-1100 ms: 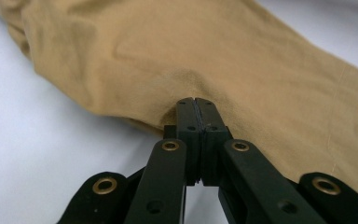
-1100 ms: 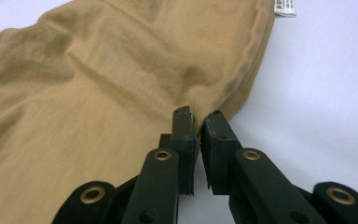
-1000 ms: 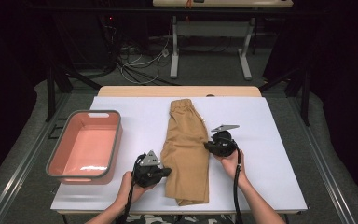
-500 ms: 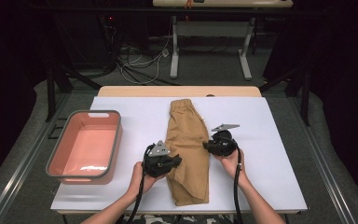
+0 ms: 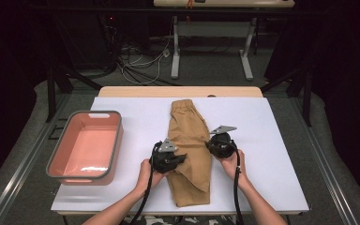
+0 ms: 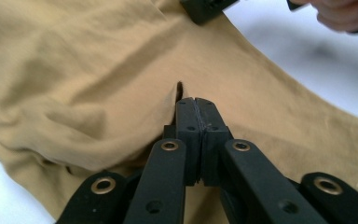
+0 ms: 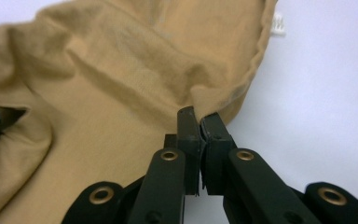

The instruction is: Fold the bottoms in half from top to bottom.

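a pink tub (image 5: 85, 146) sits at the white table's (image 5: 272, 140) left edge.

The worktop (image 5: 122, 201) has a white top. Tan trousers (image 5: 190, 140) lie flat near its middle, waistband at the far end. A pink tub (image 5: 56, 161) overhangs its left edge.

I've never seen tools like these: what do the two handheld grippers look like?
The left gripper and right gripper are black, each topped by a grey three-cornered plate, with a black cable trailing back. Their jaws are flat black bars with brass-ringed rivets. The forearms are bare, without sleeves.
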`<action>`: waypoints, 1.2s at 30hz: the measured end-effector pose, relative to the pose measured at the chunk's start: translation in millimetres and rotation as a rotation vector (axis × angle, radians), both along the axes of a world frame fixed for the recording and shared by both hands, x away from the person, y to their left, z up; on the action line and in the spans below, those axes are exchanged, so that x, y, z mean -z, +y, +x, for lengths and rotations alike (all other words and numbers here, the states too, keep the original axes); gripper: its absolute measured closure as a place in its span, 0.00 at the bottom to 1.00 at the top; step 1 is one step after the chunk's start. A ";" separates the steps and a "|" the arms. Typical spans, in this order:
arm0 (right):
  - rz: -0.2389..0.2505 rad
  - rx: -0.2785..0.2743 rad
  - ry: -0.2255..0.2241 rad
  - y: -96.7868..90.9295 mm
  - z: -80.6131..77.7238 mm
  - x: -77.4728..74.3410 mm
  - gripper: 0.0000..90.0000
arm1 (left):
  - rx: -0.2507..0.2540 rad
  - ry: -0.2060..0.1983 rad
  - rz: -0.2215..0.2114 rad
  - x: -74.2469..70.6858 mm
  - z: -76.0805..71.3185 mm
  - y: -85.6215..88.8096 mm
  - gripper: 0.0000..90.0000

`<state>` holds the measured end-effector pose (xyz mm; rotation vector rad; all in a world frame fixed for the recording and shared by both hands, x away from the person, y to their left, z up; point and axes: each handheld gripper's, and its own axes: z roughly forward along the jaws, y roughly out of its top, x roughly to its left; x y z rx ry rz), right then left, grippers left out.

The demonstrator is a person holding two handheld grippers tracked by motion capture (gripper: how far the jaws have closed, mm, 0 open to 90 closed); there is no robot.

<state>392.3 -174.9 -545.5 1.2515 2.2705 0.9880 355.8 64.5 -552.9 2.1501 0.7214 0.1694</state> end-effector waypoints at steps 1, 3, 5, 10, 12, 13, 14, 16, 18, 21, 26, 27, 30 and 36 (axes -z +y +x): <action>-0.004 -0.003 0.007 -0.6 0.0 1.8 0.96 | 0.011 0.008 0.002 -0.4 -1.9 1.5 0.97; 0.005 -0.004 0.012 -2.3 -0.8 2.6 0.95 | 0.026 0.021 0.025 -2.9 -8.9 5.5 0.86; 0.009 -0.001 0.010 -4.4 -0.6 2.0 0.95 | 0.038 0.003 0.060 -4.1 -15.6 10.1 0.79; -0.001 -0.005 0.012 -4.3 -1.5 2.3 0.94 | 0.002 -0.001 0.097 -5.2 -27.1 21.1 0.54; -0.005 -0.008 0.012 -4.4 -2.5 1.9 0.94 | -0.016 -0.004 0.107 -5.1 -28.5 25.0 0.51; -0.003 -0.009 0.013 -4.3 -3.1 2.0 0.93 | -0.029 -0.005 0.121 -4.8 -29.1 26.9 0.50; -0.003 -0.012 0.016 -4.6 -3.4 2.3 0.93 | -0.034 -0.010 0.138 -4.2 -29.4 28.7 0.49; -0.001 -0.013 0.027 -5.5 -4.5 2.1 0.92 | -0.044 0.000 0.168 -0.7 -31.4 31.3 0.48; -0.001 -0.018 0.032 -6.4 -4.9 2.4 0.92 | -0.038 0.016 0.192 2.8 -32.7 33.9 0.48; -0.011 -0.021 0.035 -6.4 -5.7 1.8 0.91 | -0.040 0.021 0.194 2.0 -35.6 38.5 0.48; -0.012 -0.022 0.038 -6.3 -6.2 1.7 0.90 | -0.035 0.022 0.208 1.3 -42.3 46.6 0.47; -0.011 -0.021 0.037 -6.0 -6.2 2.1 0.90 | -0.038 0.026 0.205 1.1 -44.0 47.4 0.47; -0.005 -0.023 0.042 -6.2 -6.2 2.4 0.90 | -0.038 0.009 0.208 0.9 -47.0 48.8 0.47; 0.001 -0.029 0.047 -5.2 -7.9 1.2 0.91 | -0.038 0.007 0.137 4.5 -46.4 52.0 0.79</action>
